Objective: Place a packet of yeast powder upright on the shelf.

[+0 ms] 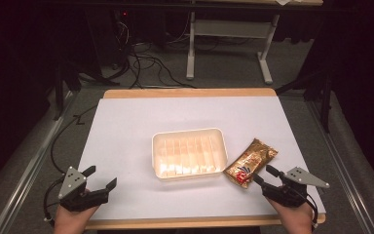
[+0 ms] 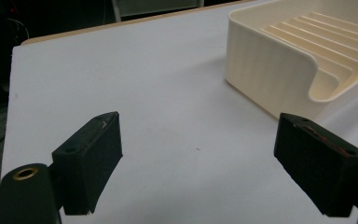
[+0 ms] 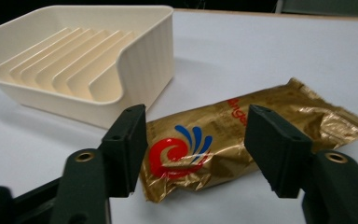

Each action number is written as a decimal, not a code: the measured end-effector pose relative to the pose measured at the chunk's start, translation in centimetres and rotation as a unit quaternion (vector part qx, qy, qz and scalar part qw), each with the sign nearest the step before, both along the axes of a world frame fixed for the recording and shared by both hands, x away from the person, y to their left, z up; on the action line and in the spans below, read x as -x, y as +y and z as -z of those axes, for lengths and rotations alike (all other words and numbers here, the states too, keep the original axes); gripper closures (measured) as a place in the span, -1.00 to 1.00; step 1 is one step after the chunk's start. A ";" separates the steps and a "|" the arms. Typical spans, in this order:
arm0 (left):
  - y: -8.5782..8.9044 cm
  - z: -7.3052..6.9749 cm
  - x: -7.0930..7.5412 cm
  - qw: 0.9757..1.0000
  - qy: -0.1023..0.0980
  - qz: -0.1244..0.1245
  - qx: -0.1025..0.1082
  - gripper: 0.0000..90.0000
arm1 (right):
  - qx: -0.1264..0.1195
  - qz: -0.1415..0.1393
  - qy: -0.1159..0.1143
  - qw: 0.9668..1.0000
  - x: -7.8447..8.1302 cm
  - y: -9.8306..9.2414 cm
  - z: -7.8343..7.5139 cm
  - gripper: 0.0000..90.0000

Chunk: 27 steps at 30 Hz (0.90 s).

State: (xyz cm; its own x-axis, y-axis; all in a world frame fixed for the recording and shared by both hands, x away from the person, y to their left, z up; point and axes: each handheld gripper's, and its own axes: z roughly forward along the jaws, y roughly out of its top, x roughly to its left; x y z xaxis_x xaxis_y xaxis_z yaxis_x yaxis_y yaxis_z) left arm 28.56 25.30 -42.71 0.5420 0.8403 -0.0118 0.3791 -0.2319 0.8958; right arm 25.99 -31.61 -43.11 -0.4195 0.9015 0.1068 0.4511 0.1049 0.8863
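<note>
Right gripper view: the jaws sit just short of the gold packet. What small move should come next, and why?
Probably ease the right gripper forward so its open jaws straddle the gold packet, then close. The packet lies flat on the white table beside the cream tray, untouched, and its near end lines up with the gap between the jaws.

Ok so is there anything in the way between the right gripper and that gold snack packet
Nothing visible is. The right gripper stands open just short of the gold snack packet, whose near end lies on bare white table in front of its jaws. The cream ribbed tray sits off to the side, beside the packet, not across the approach.
</note>
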 end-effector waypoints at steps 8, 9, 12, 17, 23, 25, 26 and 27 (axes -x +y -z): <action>-0.7 -0.1 -0.7 1.000 -0.002 0.012 0.000 -0.65 | 0.008 -0.013 0.050 0.999 0.1 0.5 1.3 0.07; -0.7 -0.1 -0.8 1.000 -0.001 0.013 0.000 -0.65 | 0.009 -0.015 0.056 0.998 0.0 0.6 1.5 0.08; -0.6 -0.1 -0.7 1.000 -0.003 0.013 -0.001 -0.65 | 0.013 -0.021 0.075 0.997 -0.3 0.9 1.9 0.09; 0.0 -0.2 -0.2 1.000 -0.006 0.004 0.002 -0.65 | 0.032 -0.048 0.103 0.993 -0.8 2.2 2.7 0.20; 0.6 -0.3 0.1 1.000 -0.006 -0.006 0.004 -0.65 | 0.067 -0.051 0.128 0.988 -1.9 2.8 3.6 0.30; 0.7 -0.2 0.2 1.000 -0.006 -0.007 0.002 -0.65 | 0.072 -0.049 0.135 0.987 -2.1 2.9 3.7 0.36; 0.7 -0.2 0.2 1.000 -0.006 -0.008 0.003 -0.65 | 0.077 -0.050 0.136 0.986 -2.2 3.0 3.8 0.41; 0.8 -0.2 0.2 1.000 -0.006 -0.008 0.003 -0.65 | 0.085 -0.052 0.140 0.985 -2.3 3.1 3.9 0.44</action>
State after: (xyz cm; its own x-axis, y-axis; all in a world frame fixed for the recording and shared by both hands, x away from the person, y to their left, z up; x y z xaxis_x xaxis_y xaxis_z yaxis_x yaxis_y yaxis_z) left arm 28.34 26.08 -42.48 0.5287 0.8488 -0.0101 0.3723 -0.2212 0.9014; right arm 28.27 -28.48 -47.00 -0.4861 0.8701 0.0816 0.6538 0.3002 0.6946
